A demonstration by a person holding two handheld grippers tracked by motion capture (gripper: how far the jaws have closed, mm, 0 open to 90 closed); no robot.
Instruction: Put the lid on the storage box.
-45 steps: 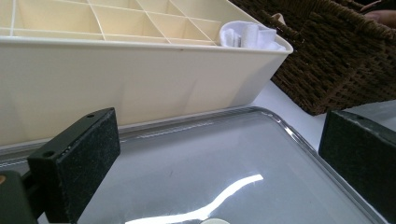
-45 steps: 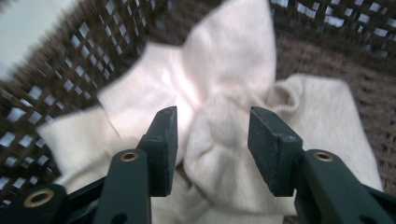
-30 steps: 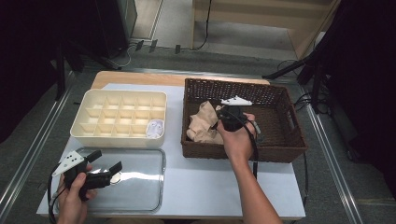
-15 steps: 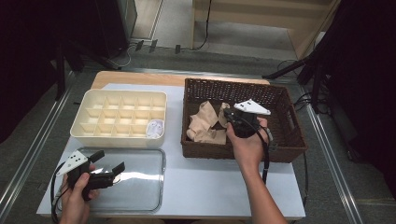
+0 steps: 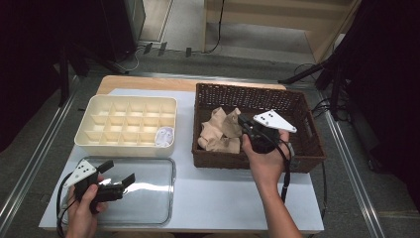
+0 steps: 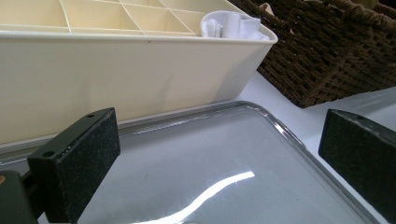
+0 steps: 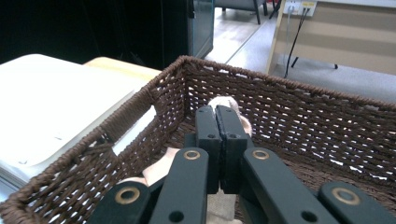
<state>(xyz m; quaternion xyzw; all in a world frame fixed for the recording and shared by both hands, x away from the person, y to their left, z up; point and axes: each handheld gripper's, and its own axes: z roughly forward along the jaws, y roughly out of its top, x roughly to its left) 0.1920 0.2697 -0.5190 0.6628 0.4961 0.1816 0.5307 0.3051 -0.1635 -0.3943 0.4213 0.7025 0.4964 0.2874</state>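
My right gripper [image 7: 218,122] hung inside the dark brown woven wicker basket [image 7: 299,107], jaws pressed together on nothing; crumpled beige cloths [image 5: 220,131] lay just below and beyond them. My left gripper [image 5: 116,177] hovered, jaws apart, over the clear glass tray [image 6: 224,158].

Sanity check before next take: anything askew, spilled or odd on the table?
Nothing spilled or damaged. The beige cloth lies crumpled at the left end of the wicker basket, and the divided tray holds just one white roll, in its near right compartment.
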